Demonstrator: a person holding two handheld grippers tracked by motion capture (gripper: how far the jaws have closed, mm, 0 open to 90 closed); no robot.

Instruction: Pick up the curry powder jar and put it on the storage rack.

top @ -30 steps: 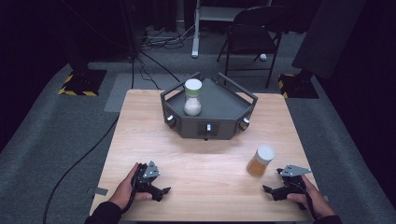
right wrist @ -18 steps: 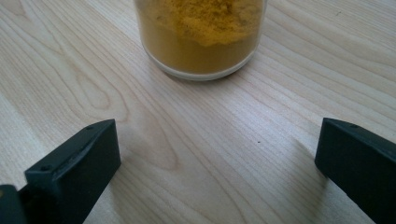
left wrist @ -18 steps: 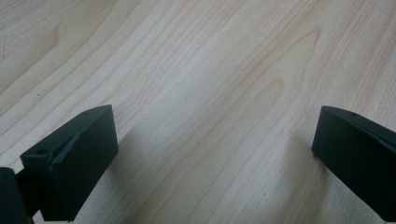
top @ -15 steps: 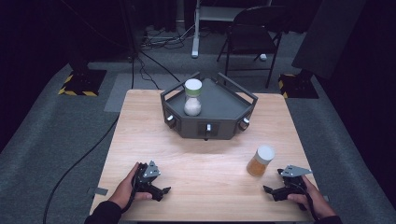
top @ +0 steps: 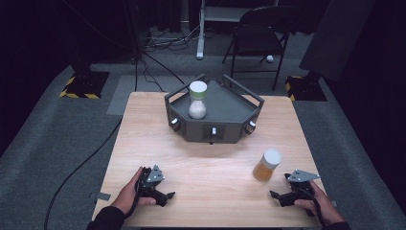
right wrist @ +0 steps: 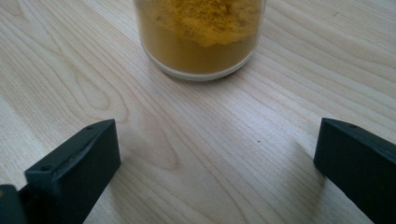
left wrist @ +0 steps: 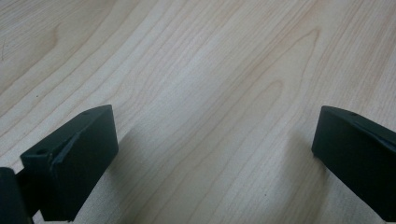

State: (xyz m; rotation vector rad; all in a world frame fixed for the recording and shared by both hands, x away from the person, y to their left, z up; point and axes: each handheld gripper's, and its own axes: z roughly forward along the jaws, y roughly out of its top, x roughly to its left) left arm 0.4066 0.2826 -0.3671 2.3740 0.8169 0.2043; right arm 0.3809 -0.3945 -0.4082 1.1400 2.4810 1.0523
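A: High view. What do you have?

B: I see the table (top: 210, 163), pale wood, with a grey tray (top: 230, 103) at its far middle. A white jar (top: 197, 99) stands upright in the tray's left part. A yellow jar (top: 267, 165), white-capped, stands upright on the bare wood at the near right, well apart from the tray. My left gripper (top: 167, 196) lies near the front edge at the left, held by the left hand (top: 129, 194). My right gripper (top: 276, 196) lies near the front edge at the right, held by the right hand (top: 318, 201), with its jaws pointing toward the yellow jar, which is near it but not touching.

A: Left gripper view?

B: I look along the left gripper (left wrist: 210, 158) onto plain wood grain. Its jaws stand spread wide, one at each lower corner, with nothing between them. They sit low over the table (left wrist: 210, 70) and cast soft shadows on it.

A: Right gripper view?

B: The right gripper (right wrist: 215, 163) is likewise spread wide and holds nothing. The yellow jar (right wrist: 201, 37) stands ahead of it, centred between the lines of the two jaws but beyond their tips. I see its clear wall, its base on the table (right wrist: 56, 70), and yellow powder inside.
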